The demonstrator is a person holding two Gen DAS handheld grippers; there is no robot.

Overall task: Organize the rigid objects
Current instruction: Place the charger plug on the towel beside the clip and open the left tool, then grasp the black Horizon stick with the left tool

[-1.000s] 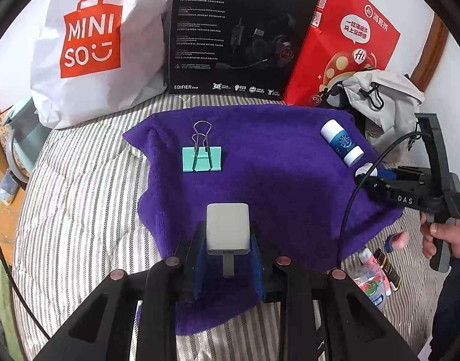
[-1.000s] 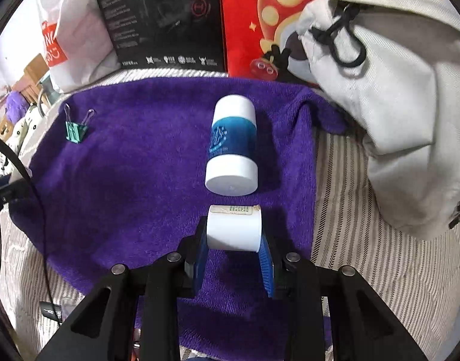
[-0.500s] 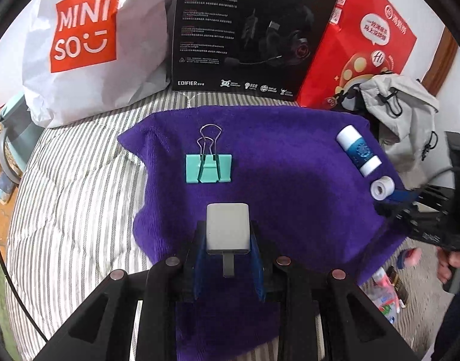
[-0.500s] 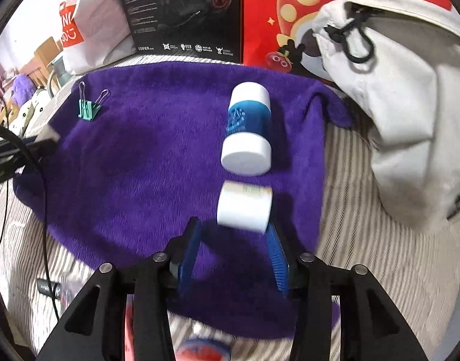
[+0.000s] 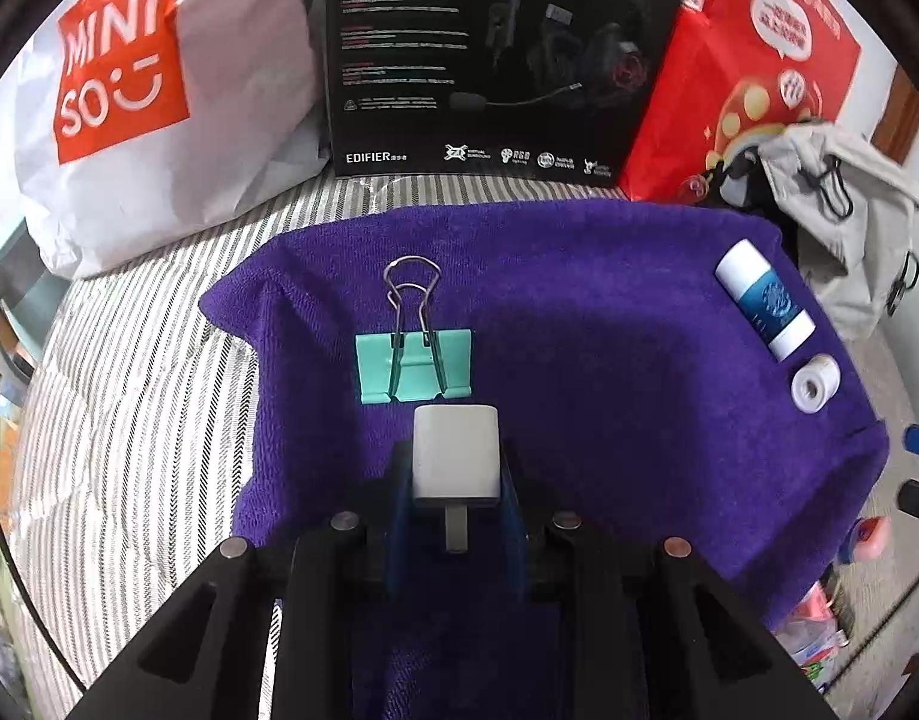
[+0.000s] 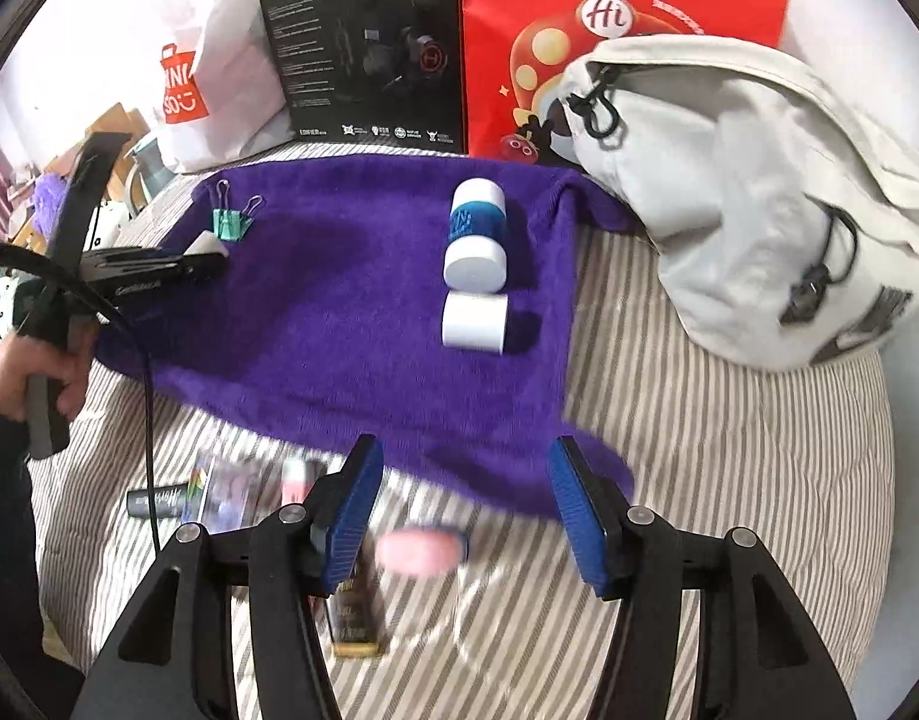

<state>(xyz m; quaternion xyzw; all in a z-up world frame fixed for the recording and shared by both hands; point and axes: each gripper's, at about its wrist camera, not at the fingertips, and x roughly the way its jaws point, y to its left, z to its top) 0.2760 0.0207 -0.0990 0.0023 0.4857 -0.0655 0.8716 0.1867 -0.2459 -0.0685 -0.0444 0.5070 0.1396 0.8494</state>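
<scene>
A purple towel [image 5: 609,312] lies on the striped bed. My left gripper [image 5: 456,468] is shut on a white charger block [image 5: 456,456], just short of a green binder clip [image 5: 414,366] on the towel. At the towel's right end lie a blue-and-white bottle [image 5: 764,306] and a small white roll [image 5: 814,384]. In the right wrist view the bottle [image 6: 476,240] and the roll [image 6: 474,321] lie end to end. My right gripper [image 6: 462,462] stands wide open at the towel's [image 6: 339,312] near edge, well back from the roll, with nothing between its fingers.
A white shopping bag [image 5: 135,96], a black headset box [image 5: 495,60], a red bag [image 5: 753,66] and a grey backpack [image 6: 747,192] line the far side. Small items, a pink one [image 6: 420,549] and a dark stick [image 6: 354,618] among them, lie on the bed below my right gripper.
My right gripper opened, let go of the white roll beside the bottle and drew back off the towel. My left gripper moved forward with the charger, closer to the binder clip.
</scene>
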